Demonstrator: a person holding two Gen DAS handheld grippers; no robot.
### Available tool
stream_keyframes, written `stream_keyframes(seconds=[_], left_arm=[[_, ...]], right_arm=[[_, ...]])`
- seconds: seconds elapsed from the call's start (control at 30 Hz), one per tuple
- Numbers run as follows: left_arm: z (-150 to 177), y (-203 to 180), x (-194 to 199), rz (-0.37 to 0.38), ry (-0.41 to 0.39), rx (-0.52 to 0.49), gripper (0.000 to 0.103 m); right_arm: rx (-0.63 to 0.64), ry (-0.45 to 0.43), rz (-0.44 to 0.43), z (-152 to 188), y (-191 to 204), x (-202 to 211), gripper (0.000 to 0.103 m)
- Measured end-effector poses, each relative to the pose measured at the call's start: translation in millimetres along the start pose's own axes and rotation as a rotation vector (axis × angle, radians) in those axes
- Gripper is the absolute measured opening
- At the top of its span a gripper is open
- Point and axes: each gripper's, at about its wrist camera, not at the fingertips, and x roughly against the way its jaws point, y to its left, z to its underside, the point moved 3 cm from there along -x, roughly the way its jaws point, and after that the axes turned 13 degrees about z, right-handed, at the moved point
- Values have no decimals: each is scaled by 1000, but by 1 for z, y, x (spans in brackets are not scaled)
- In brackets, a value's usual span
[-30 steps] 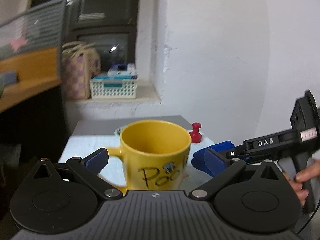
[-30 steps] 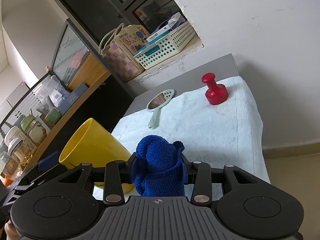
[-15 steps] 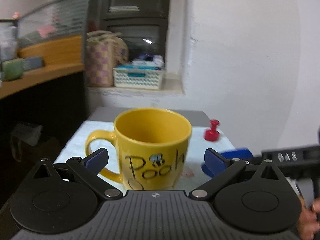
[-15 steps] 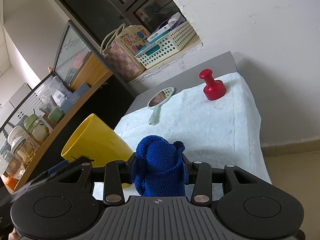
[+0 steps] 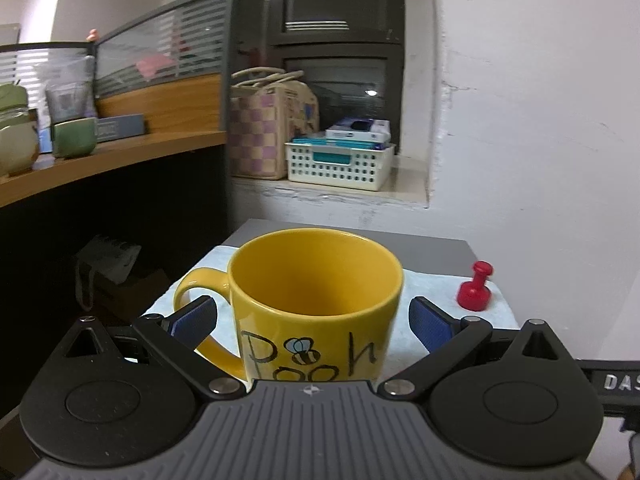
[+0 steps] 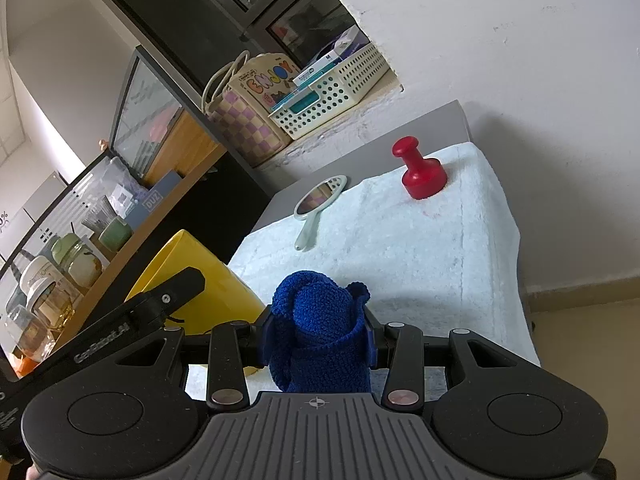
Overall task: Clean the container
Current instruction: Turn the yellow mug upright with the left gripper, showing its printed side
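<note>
Yellow ceramic fills the middle of the left wrist view: a mug (image 5: 316, 304) lettered "Pooh" with a small bee stands upright, mouth up and nothing visible inside, between the two blue pads of the left gripper (image 5: 313, 320). That claw is spread wide, and a clear gap shows between the right pad and the mug's wall; the left pad (image 5: 194, 318) sits in front of the handle loop, which points to the left, and whether it touches the handle cannot be told. The mug's base is hidden behind the gripper body, so it is not clear whether it rests on the white towel (image 5: 432, 288) spread over the grey table (image 5: 432, 244). In the right wrist view the right gripper (image 6: 318, 340) is clenched on a rolled blue cloth (image 6: 318, 320), whose end sticks up past the fingertips. The cloth is just to the right of the mug (image 6: 192, 284), which appears at the left of that view, partly covered by the left gripper's black finger. Farther back on the towel (image 6: 400, 248) a red plunger-shaped piece (image 6: 420, 170) stands upright near the far right corner, and a small hand mirror (image 6: 318, 206) lies flat near the far edge, well apart from the mug. Behind the table, a white perforated basket (image 5: 338, 162) and a checkered bag (image 5: 266, 132) sit side by side on a ledge.
</note>
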Motion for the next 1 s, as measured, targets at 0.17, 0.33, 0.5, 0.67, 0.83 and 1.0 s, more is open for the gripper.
stream_keyframes(seconds=[0.17,0.33,0.5,0.67,0.83,1.0], left_arm=[[-2,0,-5,-41,-19,21,97],[0,-1,-7,-56,-46,23,96],[2,3,-5,-22,-59,14,94],[3,10,-2,41,-55,-4,93],[2,21,0,128,-31,-30,92],[4,32,2,218,-22,-63,92]], right_arm=[[-7,-2,-6,0,-2,0,45],[-12,-5,-6,4,-4,2,45],[-9,-2,-5,2,-5,3,45],[-9,-2,-7,2,-4,3,45],[-16,-2,-18,1,-3,3,45],[-23,-1,-29,1,-1,4,45]])
